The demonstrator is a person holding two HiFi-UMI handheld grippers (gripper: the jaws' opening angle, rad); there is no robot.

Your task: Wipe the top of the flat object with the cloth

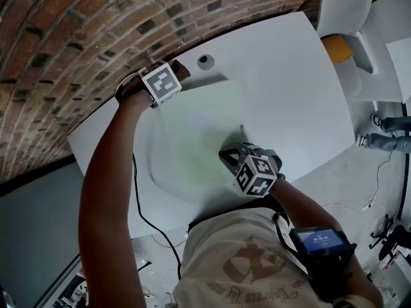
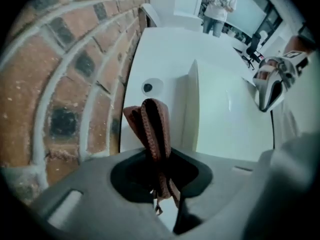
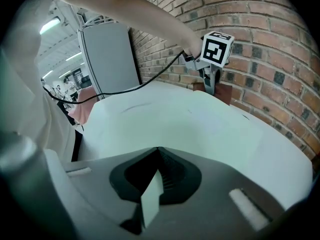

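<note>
In the head view we find the flat object (image 1: 192,140) lying on the white table (image 1: 295,82). The brick wall (image 1: 70,37) and a cable hole (image 1: 205,60) are just past its far edge, and bare table lies to its right. In the left gripper view the left gripper (image 2: 159,169) is clamped on the brown cloth (image 2: 150,119) beside the object's far corner, with a person (image 2: 219,4) standing well beyond. In the right gripper view the right gripper (image 3: 155,184) pinches the object's thin near edge.

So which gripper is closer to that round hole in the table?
Left. The left gripper, holding the brown cloth, is right beside the round hole; the right gripper grips the flat board at its near edge, across the board from it.
</note>
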